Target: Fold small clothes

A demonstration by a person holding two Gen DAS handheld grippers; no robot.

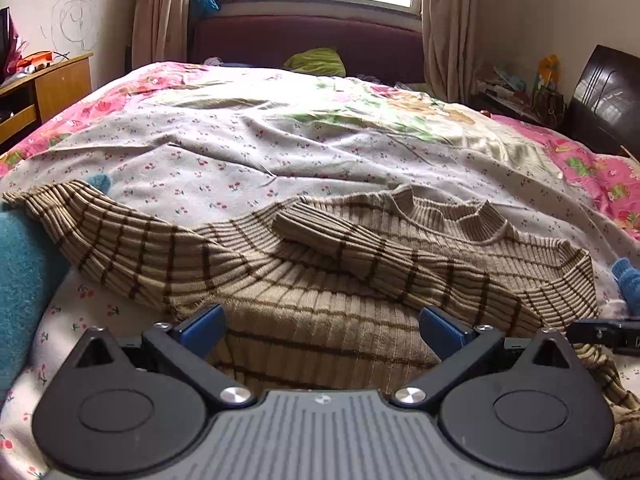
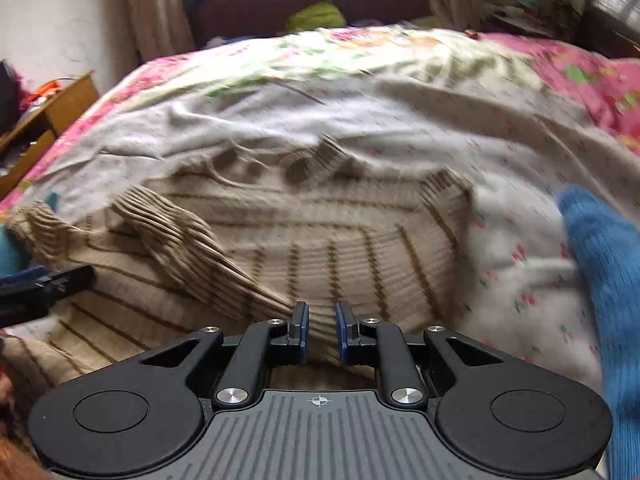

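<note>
Bedroom: sunlit window behind a dark red headboard (image 1: 308, 42), beige curtains either side, a wooden cabinet (image 1: 44, 84) against the left wall.
Bed cover: a white sheet (image 1: 224, 148) printed with small cherries, rumpled, lying over a pink flowered quilt (image 1: 600, 172).
Teal cloth: a fuzzy teal piece (image 1: 24, 264) at the far left edge, just beside the sweater's sleeve.
Sweater: a tan ribbed knit sweater (image 1: 320, 304) with thin dark brown stripes, spread on the sheet at the near side of the bed, collar pointing toward the headboard.
Left sleeve: stretched out to the left, cuff reaching the teal cloth.
Other sleeve: folded across the chest, its ribbed cuff (image 1: 308, 228) lying on the body of the knit.
Collar: a short ribbed neck, wavy and standing up a little.
Left gripper (image 1: 322, 330): jaws spread wide over the sweater's lower body, blue pads clear of the cloth.
Right gripper (image 2: 322, 330): jaws nearly together with a narrow gap, low over the sweater; whether the pads pinch the knit I cannot tell.
Blue cloth: a bright blue knit piece (image 2: 600, 264) on the sheet at the far right, apart from the sweater.
</note>
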